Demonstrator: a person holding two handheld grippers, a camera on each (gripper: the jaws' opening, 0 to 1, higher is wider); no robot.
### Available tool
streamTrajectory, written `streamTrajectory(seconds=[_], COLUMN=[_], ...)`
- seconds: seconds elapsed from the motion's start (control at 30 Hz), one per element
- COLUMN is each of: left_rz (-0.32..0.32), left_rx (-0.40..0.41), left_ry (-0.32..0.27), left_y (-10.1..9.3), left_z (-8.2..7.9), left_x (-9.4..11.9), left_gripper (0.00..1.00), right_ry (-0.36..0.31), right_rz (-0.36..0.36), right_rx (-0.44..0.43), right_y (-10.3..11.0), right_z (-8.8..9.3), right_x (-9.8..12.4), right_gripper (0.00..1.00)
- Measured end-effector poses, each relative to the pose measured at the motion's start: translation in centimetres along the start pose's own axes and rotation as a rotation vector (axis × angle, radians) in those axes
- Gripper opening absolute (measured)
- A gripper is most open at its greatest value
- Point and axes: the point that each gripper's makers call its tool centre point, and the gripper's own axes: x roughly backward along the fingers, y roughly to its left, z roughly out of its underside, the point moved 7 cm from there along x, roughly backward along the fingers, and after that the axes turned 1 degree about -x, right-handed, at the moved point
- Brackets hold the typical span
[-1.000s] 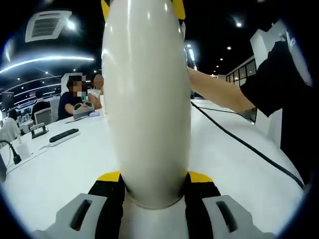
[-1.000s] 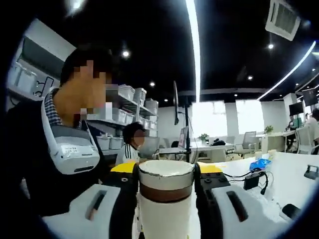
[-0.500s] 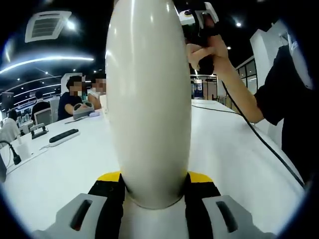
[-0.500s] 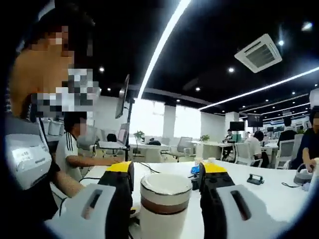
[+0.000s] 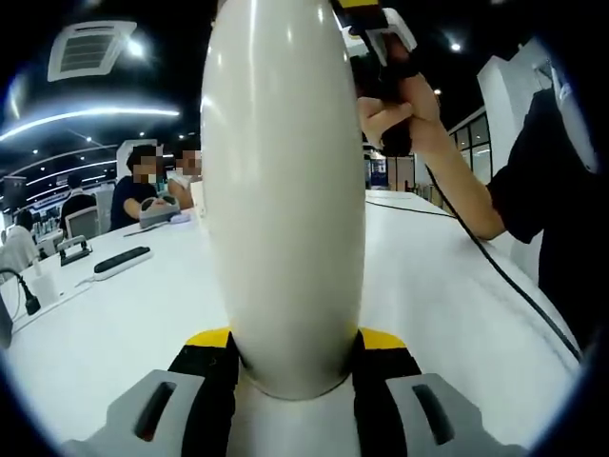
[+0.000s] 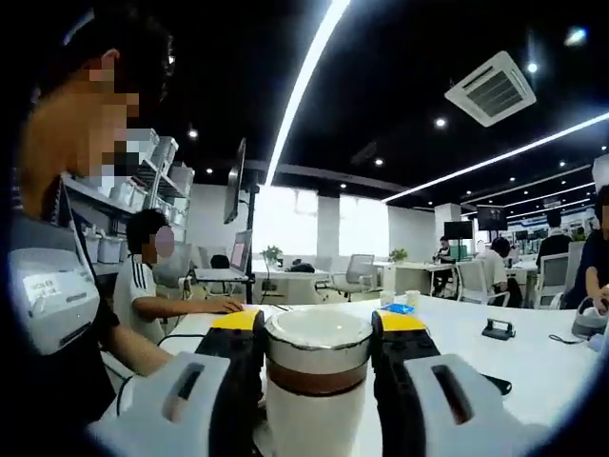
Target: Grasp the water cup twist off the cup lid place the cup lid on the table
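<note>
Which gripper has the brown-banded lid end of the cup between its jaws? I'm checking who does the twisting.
The right gripper: its jaws flank the lid. The left gripper clamps the plain white body.

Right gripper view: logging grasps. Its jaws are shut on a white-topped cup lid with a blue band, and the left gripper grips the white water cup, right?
No: the band on the cup lid is brown, not blue, per the right gripper view. The right gripper is shut on it; the left gripper grips the white water cup.

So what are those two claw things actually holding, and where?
Left gripper clamps the white water cup around its body; right gripper clamps its cup lid by the sides.
</note>
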Motion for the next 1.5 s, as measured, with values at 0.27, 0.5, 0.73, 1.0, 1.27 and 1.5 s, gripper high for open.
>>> streamTrajectory(seconds=[0.27, 0.5, 0.73, 1.0, 1.27, 1.5], left_rz=[0.000, 0.000, 0.000, 0.001, 0.001, 0.001], left_rx=[0.000, 0.001, 0.001, 0.000, 0.000, 0.000], left_ry=[0.000, 0.001, 0.001, 0.000, 0.000, 0.000], left_y=[-0.1, -0.3, -0.5, -0.6, -0.7, -0.6], left_z=[-0.1, -0.1, -0.2, -0.2, -0.2, -0.2], left_x=[0.1, 0.0, -0.1, -0.1, -0.1, -0.1], left_gripper=[0.49, 0.49, 0.49, 0.49, 0.49, 0.49], right_ry=[-0.025, -0.033, -0.050, -0.087, -0.077, -0.152], right_rz=[-0.272, -0.501, -0.597, -0.614, -0.472, -0.214], right_rx=[-0.018, -0.066, -0.100, -0.123, -0.137, -0.091], right_y=[-1.4, -2.5, -2.9, -2.5, -1.5, -0.6], right_z=[0.0, 0.1, 0.3, 0.5, 0.5, -0.7], right_x=[-0.1, -0.5, -0.9, -0.7, -0.3, 1.1], right_gripper=[0.47, 0.47, 0.47, 0.47, 0.52, 0.63])
